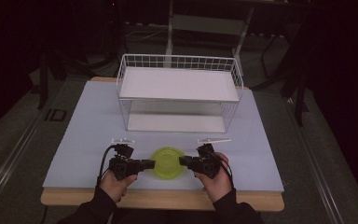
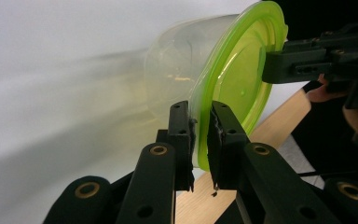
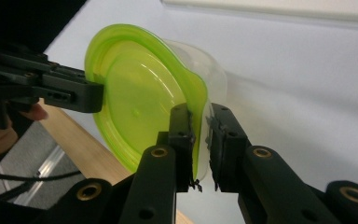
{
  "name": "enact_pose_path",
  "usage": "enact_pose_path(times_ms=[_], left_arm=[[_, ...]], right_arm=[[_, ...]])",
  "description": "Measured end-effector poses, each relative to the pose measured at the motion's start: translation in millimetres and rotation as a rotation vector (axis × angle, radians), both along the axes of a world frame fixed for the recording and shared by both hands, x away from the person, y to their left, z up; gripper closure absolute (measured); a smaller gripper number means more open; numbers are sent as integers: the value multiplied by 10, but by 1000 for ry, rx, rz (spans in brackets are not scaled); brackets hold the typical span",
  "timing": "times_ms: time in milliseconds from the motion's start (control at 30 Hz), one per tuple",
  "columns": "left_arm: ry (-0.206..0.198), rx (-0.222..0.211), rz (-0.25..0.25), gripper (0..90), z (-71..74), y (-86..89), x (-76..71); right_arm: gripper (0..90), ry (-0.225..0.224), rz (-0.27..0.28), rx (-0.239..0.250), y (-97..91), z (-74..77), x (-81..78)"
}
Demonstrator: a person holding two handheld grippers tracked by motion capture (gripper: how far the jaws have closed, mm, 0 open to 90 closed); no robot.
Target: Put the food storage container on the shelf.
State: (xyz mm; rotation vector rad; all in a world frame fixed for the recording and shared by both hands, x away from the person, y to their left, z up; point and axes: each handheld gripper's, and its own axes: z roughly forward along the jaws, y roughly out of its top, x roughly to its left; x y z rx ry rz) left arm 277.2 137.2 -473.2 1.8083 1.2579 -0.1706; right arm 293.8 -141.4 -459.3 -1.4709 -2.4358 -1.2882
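container [image 1: 168, 163] with a green lid [image 2: 235, 88] is seen standing upright on the surface [image 1: 88, 140], lid facing up, round with no long side. it is found between the two tools, near the front edge. the left tool [image 2: 202, 128] is clamped shut on the lid's rim from one side. the right tool [image 3: 202, 128] is clamped on the rim from the other side. a white wire rack [image 1: 179, 93] is placed further back.
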Motion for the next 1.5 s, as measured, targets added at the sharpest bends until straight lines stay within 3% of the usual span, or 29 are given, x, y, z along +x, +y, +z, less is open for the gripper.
enact_pose_path(times_ms=[200,400,1000,1167,1233,1267,1500], left_arm=[[-11,-19,0,817,138,18,44],[-44,-8,-2,816,250,22,76],[-112,-9,1,817,834,-5,243],[-131,-15,2,818,1034,-10,335],[-131,-15,2,818,1034,-10,335],[-141,-11,11,818,1131,-21,408],[-164,8,34,817,1361,-39,584]], right_arm=[[803,-50,-7,1,10,162,0],[804,-74,-9,8,16,274,13],[804,-157,-52,75,-36,752,97],[804,-171,-67,104,-63,927,180],[804,-175,-67,105,-65,954,199],[804,-183,-77,107,-62,1012,237],[803,-212,-103,101,-33,1223,408]])
